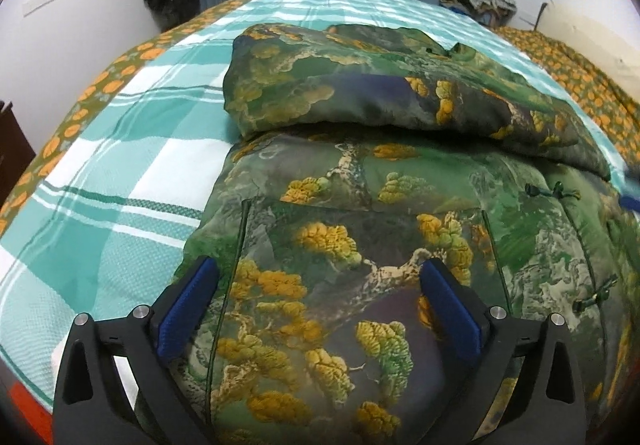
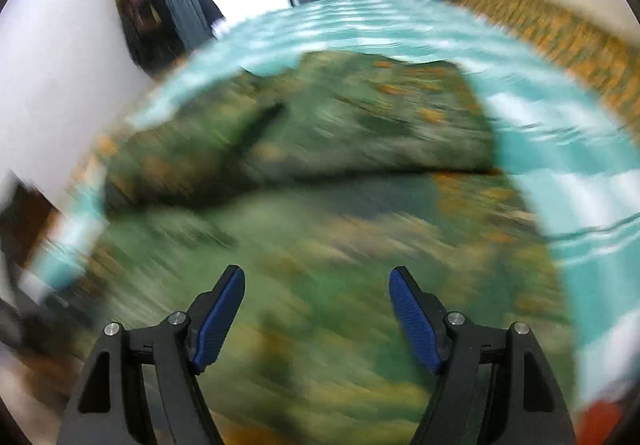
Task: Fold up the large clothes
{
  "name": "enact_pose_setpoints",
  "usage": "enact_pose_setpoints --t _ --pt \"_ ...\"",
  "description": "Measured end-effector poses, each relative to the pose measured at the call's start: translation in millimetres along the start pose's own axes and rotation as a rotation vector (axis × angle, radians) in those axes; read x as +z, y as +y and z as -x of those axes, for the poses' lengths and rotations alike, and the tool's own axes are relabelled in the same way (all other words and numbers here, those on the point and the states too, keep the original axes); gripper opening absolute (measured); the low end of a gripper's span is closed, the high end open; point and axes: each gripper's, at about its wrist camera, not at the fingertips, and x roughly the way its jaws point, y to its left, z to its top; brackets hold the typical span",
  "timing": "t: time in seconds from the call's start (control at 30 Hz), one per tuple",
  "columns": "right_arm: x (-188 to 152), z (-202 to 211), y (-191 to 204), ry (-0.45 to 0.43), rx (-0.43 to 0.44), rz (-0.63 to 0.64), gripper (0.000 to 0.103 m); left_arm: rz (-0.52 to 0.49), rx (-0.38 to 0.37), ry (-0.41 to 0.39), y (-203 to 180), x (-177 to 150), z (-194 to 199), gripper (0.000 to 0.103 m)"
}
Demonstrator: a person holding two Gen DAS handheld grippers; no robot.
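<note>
Only blurred green garment [image 2: 320, 165] on teal bedspread [image 2: 560, 125], details unreadable.

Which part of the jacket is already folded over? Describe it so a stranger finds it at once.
Start at the bed with the teal checked sheet. On it lies a green jacket printed with yellow trees. The folded part is the far half, lying on top as a raised, rounded flap, unlike the flat near half.
</note>
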Motion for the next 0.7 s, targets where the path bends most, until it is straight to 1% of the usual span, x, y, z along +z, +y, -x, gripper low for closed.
enact_pose_setpoints --t 0.07,0.1,0.13,0.17,0.2,0.23,0.27,0.3,0.33,0.37,0.43,0.5,0.53,0.57,0.6,0.63,0.67,0.7 --pt "25.3 -23.2 4.6 0.030 0.119 -0.117 0.076 0.004 -0.007 -0.006 2.2 -0.6 1.5 0.102" --pt "33.5 -33.0 6.8 0.039 0.145 -0.142 0.076 0.007 -0.014 -0.007 3.3 -0.8 2.1 0.102" --pt "42.2 -47.2 10.7 0.058 0.160 -0.156 0.076 0.012 -0.021 -0.007 4.8 -0.7 2.4 0.102" --pt "51.1 -64.7 15.8 0.085 0.136 -0.154 0.075 0.016 -0.025 -0.007 5.5 -1.0 2.4 0.102" --pt "56.2 -77.1 19.8 0.108 0.118 -0.144 0.071 0.019 -0.028 -0.007 6.1 -0.9 2.3 0.102" --pt "59.8 -87.3 23.4 0.135 0.106 -0.131 0.055 0.019 -0.029 -0.007 6.4 -1.0 1.9 0.102" --pt "63.4 -97.7 28.9 0.176 0.081 -0.111 0.029 0.019 -0.030 -0.007 6.3 -1.0 1.8 0.102" --pt "67.7 -98.7 34.7 0.184 0.061 -0.092 0.022 0.019 -0.030 -0.008 6.2 -1.0 1.9 0.102" --pt "73.4 -93.5 41.7 0.161 0.052 -0.063 0.020 0.018 -0.032 -0.009 6.3 -1.5 1.5 0.102" --pt "81.3 -82.6 54.8 0.106 0.039 0.008 0.019 0.017 -0.036 -0.010 6.3 -1.8 0.8 0.102" --pt "104.0 -65.9 71.4 0.013 0.009 0.104 0.019 0.014 -0.040 -0.007 5.6 -2.0 -1.3 0.102" --pt "122.0 -65.3 72.8 -0.010 0.004 0.117 0.019 0.009 -0.039 -0.005 5.2 -2.1 -3.5 0.102" --pt "127.0 -68.8 70.0 -0.005 -0.004 0.115 0.019 0.008 -0.038 -0.004 5.0 -2.2 -3.8 0.102" --pt "129.2 -81.6 64.5 0.019 -0.021 0.123 0.020 0.008 -0.039 -0.003 5.0 -2.1 -3.8 0.102" --pt "127.7 -95.0 60.0 0.050 -0.033 0.130 0.022 0.009 -0.040 -0.001 5.1 -2.2 -3.9 0.102" --pt "121.9 -115.3 50.9 0.108 -0.057 0.130 0.024 0.010 -0.042 0.002 5.5 -1.8 -4.1 0.102" --pt "116.4 -125.5 41.7 0.157 -0.078 0.121 0.033 0.011 -0.045 0.006 5.7 -1.3 -4.0 0.102" --pt "110.5 -133.5 34.7 0.189 -0.084 0.106 0.036 0.011 -0.048 0.014 6.2 -0.4 -3.4 0.102"
